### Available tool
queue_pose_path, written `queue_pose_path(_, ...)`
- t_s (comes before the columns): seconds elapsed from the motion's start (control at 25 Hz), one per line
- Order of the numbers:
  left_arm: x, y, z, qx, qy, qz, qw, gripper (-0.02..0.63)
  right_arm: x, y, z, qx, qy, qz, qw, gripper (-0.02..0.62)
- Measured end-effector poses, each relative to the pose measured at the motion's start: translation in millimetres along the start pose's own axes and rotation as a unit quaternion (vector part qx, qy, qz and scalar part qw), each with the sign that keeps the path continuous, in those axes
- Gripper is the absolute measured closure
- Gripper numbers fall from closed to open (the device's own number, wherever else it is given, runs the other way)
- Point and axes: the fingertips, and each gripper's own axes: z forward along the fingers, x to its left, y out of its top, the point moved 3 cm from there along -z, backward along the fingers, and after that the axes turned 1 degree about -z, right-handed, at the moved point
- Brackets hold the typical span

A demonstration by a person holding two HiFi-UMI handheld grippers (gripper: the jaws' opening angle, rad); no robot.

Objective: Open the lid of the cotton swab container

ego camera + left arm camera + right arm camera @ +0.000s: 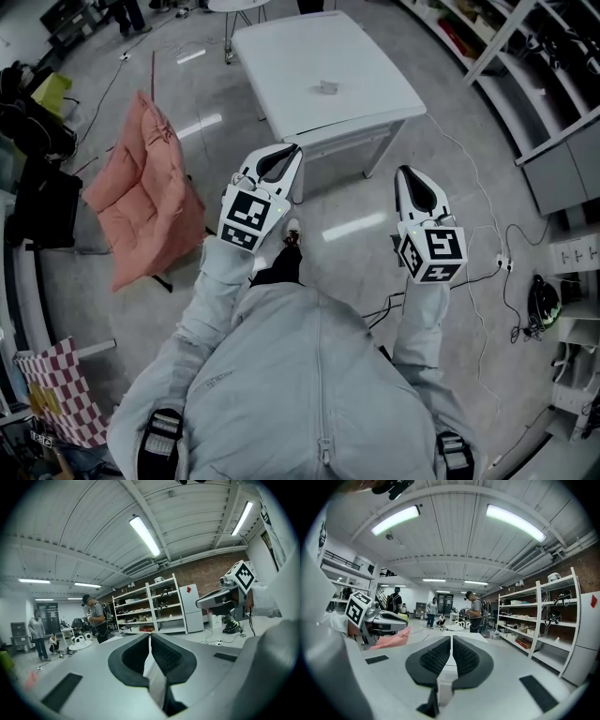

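The cotton swab container [326, 87], a small pale shape, sits near the middle of the white tabletop [281, 56], well ahead of both grippers. The tabletop's near edge lies just beyond the left gripper [296, 149]; bare floor [356, 225] lies below the right gripper [405, 172]. Both pairs of fingers are clenched together, holding nothing.

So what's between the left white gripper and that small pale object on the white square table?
Head view: just bare white square table between the left white gripper and small pale object.
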Motion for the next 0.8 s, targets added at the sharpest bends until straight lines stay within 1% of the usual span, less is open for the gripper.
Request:
queue_pose_path(0.16,25.4,-8.6,35.6,-0.004,-0.005,-0.004,1.0,0.575,-15.6,3.2,40.0,0.002,0.0,-0.013,1.0,0.554)
queue_pose_path(0.28,51.9,-13.9,65.5,-0.007,-0.01,-0.002,0.9999,0.575,-31.3,6.2,77.3,0.006,-0.001,-0.022,1.0,0.554)
queue_pose_path(0.48,102.9,-22.3,106.7,-0.01,-0.016,-0.016,0.9997,0.575,-47.6,12.0,141.1,0.016,-0.005,-0.023,1.0,0.554)
queue_pose_path(0.6,125.2,-23.5,130.5,-0.008,-0.025,-0.015,0.9995,0.575,-55.5,17.6,172.6,0.019,-0.003,-0.028,0.999,0.554)
queue_pose_path(0.8,161.5,-25.7,165.0,-0.003,-0.029,-0.021,0.9994,0.575,-69.0,21.6,217.8,0.023,0.003,-0.029,0.999,0.554)
